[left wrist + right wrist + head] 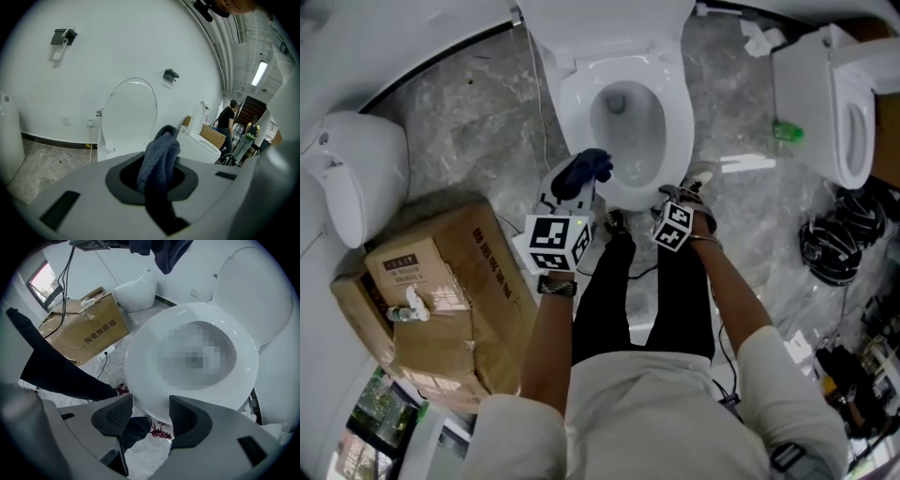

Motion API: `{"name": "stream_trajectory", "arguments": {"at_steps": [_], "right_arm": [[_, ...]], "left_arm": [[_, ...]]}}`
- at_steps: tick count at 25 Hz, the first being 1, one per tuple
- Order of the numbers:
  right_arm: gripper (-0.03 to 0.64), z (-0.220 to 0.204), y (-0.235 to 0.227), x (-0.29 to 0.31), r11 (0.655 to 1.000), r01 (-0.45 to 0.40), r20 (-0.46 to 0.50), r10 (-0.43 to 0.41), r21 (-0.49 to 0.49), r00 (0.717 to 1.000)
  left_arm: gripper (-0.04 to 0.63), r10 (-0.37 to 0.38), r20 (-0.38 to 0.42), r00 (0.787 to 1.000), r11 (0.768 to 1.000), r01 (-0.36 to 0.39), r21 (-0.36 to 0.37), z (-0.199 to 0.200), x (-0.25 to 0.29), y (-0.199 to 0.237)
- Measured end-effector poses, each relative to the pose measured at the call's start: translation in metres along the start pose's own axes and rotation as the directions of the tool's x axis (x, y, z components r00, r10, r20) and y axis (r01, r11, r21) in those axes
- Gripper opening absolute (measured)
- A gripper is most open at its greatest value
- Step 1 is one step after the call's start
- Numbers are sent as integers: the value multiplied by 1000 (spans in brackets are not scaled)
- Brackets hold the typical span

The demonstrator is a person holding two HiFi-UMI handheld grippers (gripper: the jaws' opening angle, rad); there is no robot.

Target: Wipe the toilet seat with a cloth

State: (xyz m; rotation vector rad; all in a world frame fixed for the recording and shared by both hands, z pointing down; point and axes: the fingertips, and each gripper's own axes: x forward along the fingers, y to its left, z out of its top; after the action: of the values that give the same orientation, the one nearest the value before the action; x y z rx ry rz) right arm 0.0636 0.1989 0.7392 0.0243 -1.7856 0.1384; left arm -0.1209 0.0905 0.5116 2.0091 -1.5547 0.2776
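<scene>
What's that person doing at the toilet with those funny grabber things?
A person stands facing an open toilet with a gripper in each hand. The left gripper is shut on a blue cloth and holds it by the front left edge of the toilet seat. Whether the cloth touches the seat cannot be told. The right gripper is open and empty, just in front of the bowl.
</scene>
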Motion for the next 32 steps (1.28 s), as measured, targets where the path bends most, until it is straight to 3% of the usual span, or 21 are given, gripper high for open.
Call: {"name": "stream_trajectory", "arguments": {"at_steps": [7,11,15,18,26,32], "right_arm": [[259,-9,7,10,1000,-1,30,1,-3,1000],[257,4,1,-4,994,-13,108,1,110,994],[144,32,-24,-38,959,72,275,-151,275,950],[99,40,-45,-59,923,102,336,-236,372,912],[75,35,-94,-106,853,123,395,-357,508,846],[75,24,-140,-144,818,117,435,-414,564,799]], "left_arm": [[46,-5,5,1000,1000,5,-7,-12,26,12],[46,-4,30,1000,999,5,-35,-8,52,24],[46,2,86,996,999,2,-49,2,90,39],[46,22,136,990,996,-10,-91,4,123,52],[46,76,173,982,988,-51,-148,0,199,64],[46,233,201,952,945,-173,-278,-1,233,100]]}}
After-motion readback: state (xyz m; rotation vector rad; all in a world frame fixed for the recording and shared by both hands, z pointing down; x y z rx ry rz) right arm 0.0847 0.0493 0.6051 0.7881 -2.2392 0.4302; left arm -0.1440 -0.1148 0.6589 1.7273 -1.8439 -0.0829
